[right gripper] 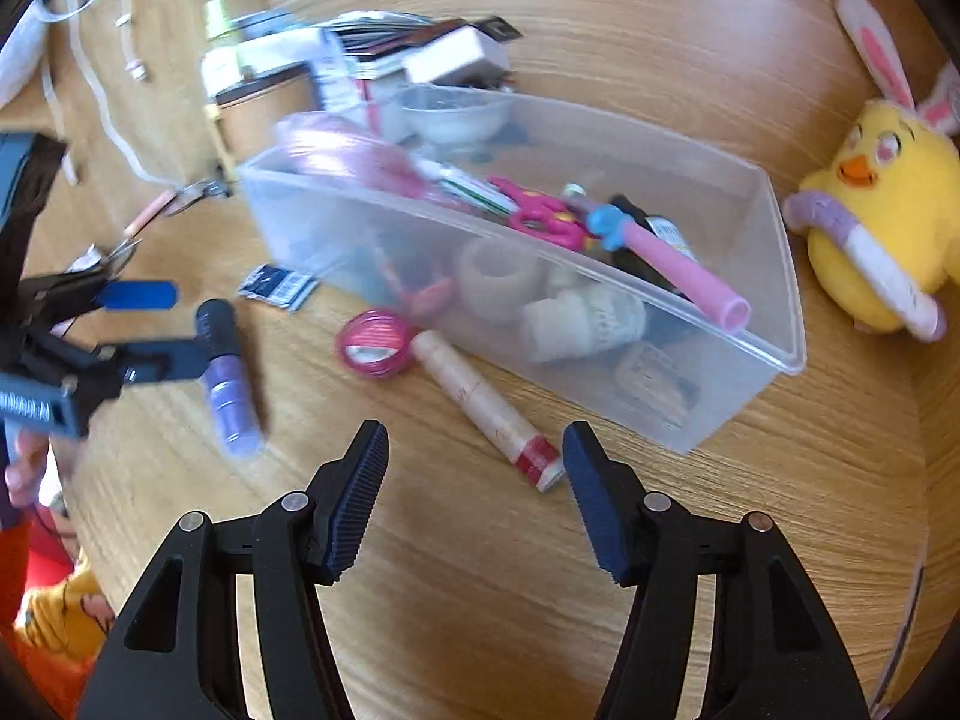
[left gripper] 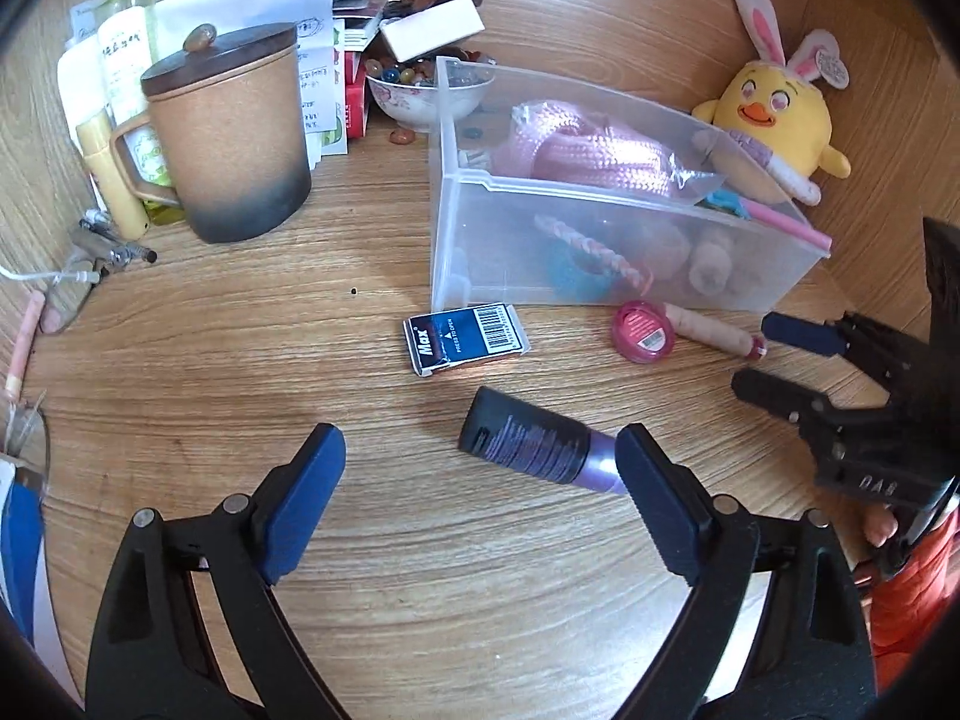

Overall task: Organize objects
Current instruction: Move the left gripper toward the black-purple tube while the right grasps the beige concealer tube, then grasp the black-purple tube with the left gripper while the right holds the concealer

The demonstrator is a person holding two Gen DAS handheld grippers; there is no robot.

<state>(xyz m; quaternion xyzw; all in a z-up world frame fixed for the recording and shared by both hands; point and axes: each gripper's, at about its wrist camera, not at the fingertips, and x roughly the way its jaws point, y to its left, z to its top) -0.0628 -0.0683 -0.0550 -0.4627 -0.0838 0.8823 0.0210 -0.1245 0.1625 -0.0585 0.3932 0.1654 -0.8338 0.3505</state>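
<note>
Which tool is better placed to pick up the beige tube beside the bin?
Right. The right tool is open and the beige tube lies just ahead of it; the left tool faces the purple tube.

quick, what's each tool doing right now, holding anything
Left tool: open, holding nothing; the purple tube lies by its right finger.
Right tool: open, empty, above the beige tube.
</note>
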